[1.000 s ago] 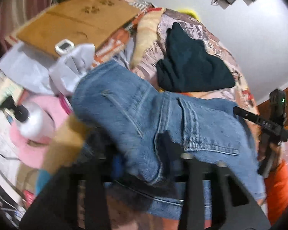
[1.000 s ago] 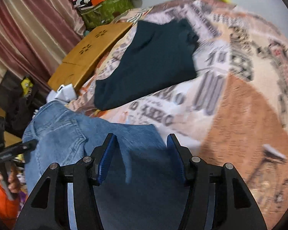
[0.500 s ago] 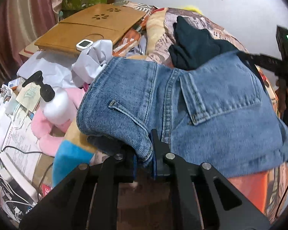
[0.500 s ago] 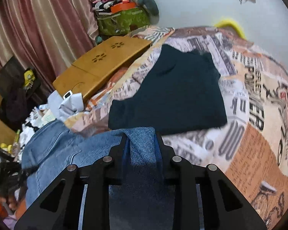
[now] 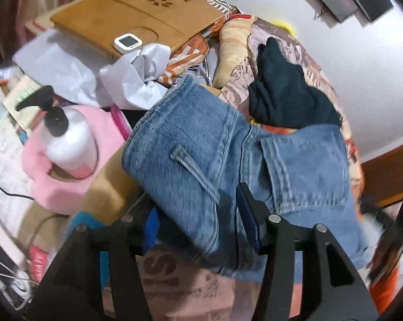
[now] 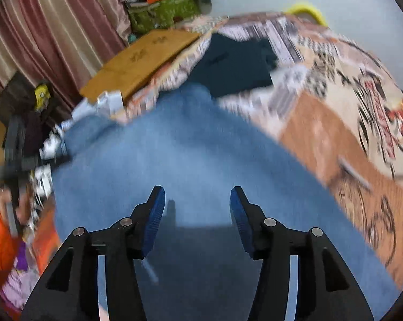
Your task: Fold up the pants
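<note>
The blue denim pants (image 5: 228, 149) lie on the patterned bedspread (image 5: 289, 45), waistband and a back pocket toward the left wrist view. My left gripper (image 5: 198, 214) is open, its jaws spread either side of the waistband edge, which lies loose between them. In the right wrist view the pants (image 6: 190, 149) spread wide and blurred under my right gripper (image 6: 197, 203), which is open with nothing between its blue pads (image 6: 155, 214).
A folded dark garment (image 5: 284, 93) lies beyond the pants, also in the right wrist view (image 6: 236, 67). A wooden lap table (image 5: 137, 18), white paper (image 5: 131, 80), a pump bottle (image 5: 67, 139) and pink items crowd the left side.
Both grippers were shut on denim half a second ago and have opened. The pants have dropped flat onto the bed.
</note>
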A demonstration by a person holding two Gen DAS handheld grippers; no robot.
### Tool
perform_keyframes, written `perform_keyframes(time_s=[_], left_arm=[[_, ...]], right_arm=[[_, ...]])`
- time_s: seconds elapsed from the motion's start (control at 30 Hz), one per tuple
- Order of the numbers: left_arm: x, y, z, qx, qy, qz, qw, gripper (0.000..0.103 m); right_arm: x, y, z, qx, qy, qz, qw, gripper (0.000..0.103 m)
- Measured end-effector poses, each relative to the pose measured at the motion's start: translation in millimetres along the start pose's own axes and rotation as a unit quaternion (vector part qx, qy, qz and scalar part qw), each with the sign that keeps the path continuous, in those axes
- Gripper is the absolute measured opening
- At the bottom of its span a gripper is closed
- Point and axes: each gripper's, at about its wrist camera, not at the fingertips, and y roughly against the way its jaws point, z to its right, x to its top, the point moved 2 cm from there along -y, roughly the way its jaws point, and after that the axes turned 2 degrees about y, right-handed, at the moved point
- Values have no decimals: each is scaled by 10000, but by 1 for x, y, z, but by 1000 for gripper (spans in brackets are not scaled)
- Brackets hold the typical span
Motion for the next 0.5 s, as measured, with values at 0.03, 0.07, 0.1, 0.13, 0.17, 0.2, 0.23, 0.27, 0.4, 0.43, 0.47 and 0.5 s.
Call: perform_keyframes(time_s=[0.03,0.07,0.1,0.13,0.17,0.2,0.23,0.27,0.4,0.43,0.47,0.5], left_arm=[[3,-1,-1,-44,69,8,10000,52],[4,0,1,-56,66,36,10000,52],[6,1,2,-12,13,110,9999,38],[6,3,5,243,-163,258,9992,18],[6,4,8,394,-381,348,9979,18],[4,7,10,522,-559,481,9959,16],[3,9,12,666,-694,572,9937,16],[-2,13,16,874,-884,702,9898,16],[-9,19,4,737,-797,485,9929,18],[-11,20,-3,680,-662,375,9948,26],[-14,22,-9,663,-507,276,9961,31],[-17,26,-15,697,-348,203,9968,41]], right_arm=[[-11,-1,-1,-74,47,-86,9999,47],[-20,1,-1,-119,39,-47,9999,47],[-27,5,2,-124,-36,70,9999,47],[-32,9,6,-107,-110,98,9998,47],[-37,11,11,-54,-270,93,9996,47],[-41,14,14,-10,-400,118,9991,47],[-45,15,16,13,-495,158,9987,47],[-48,16,18,9,-528,196,9984,47],[-61,23,18,-35,-611,339,9976,48],[-63,23,18,-39,-622,364,9974,48],[-63,23,19,-28,-656,406,9970,48],[-64,23,20,-13,-679,437,9967,48]])
